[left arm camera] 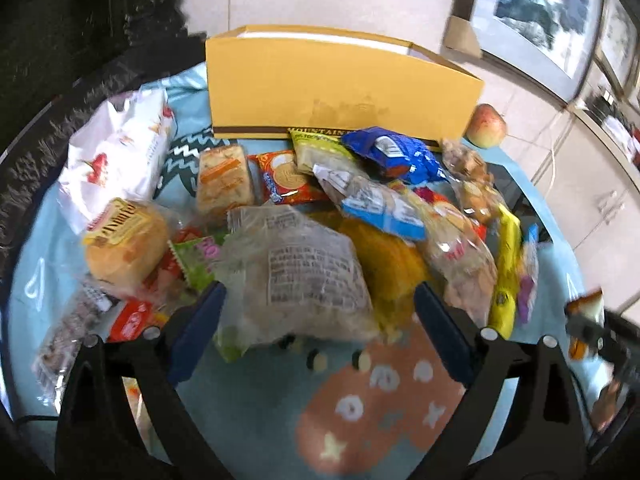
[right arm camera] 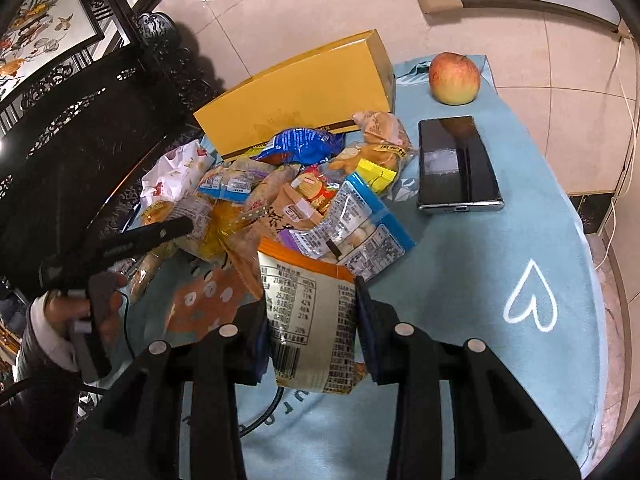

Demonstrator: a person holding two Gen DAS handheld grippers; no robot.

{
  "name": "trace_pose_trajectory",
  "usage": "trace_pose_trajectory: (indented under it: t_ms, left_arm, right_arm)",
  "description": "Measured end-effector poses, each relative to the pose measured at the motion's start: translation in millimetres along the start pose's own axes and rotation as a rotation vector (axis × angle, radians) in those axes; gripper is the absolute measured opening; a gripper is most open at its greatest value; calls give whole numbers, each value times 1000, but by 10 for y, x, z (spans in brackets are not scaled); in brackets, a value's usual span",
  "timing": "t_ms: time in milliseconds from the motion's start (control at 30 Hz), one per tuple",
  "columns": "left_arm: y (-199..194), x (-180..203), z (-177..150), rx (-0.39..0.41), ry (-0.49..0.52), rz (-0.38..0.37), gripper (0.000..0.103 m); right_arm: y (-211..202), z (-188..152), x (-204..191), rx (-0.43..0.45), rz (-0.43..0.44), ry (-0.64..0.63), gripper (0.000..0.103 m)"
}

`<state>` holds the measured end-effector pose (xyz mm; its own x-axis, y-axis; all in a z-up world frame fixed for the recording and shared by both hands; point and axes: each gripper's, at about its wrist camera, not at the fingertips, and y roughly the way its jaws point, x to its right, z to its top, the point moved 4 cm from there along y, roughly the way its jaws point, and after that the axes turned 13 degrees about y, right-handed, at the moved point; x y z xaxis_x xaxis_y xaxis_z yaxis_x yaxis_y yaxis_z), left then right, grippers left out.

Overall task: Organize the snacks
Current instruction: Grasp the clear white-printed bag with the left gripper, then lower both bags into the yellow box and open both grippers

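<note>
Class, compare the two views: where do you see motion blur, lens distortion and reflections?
Left wrist view: snack pile and yellow box smeared by motion blur, dark fisheye corners. Right wrist view: sharper, label print on the held packet readable; the phone screen reflects the apple; floor lines bend.

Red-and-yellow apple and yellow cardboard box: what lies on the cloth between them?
Nothing: the right wrist view shows only bare light-blue cloth between the apple and the yellow box.

An apple and a phone lie near together on the blue cloth.
</note>
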<state>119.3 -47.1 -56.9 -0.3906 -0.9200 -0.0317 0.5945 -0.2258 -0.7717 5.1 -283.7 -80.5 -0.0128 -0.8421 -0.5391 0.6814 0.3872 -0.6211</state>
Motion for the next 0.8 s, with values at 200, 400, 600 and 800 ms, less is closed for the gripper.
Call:
trace_pose_trajectory:
  t_ms: [200, 400, 600, 800]
  left_arm:
    - [145, 37, 10, -21, 39, 11, 46]
    - [-200, 4, 31, 46, 6, -43, 35]
    - [-507, -122, 28, 71, -17, -44, 35]
    - [-748, -66, 121, 109, 23, -25, 35]
  right_arm:
    - [84, 12, 62, -18, -5, 9, 38]
    - [62, 10, 11, -14, 9, 2, 38]
    - [-95, 91, -173, 19, 36, -35, 38]
    - [-197, 163, -465, 59, 19, -132, 38]
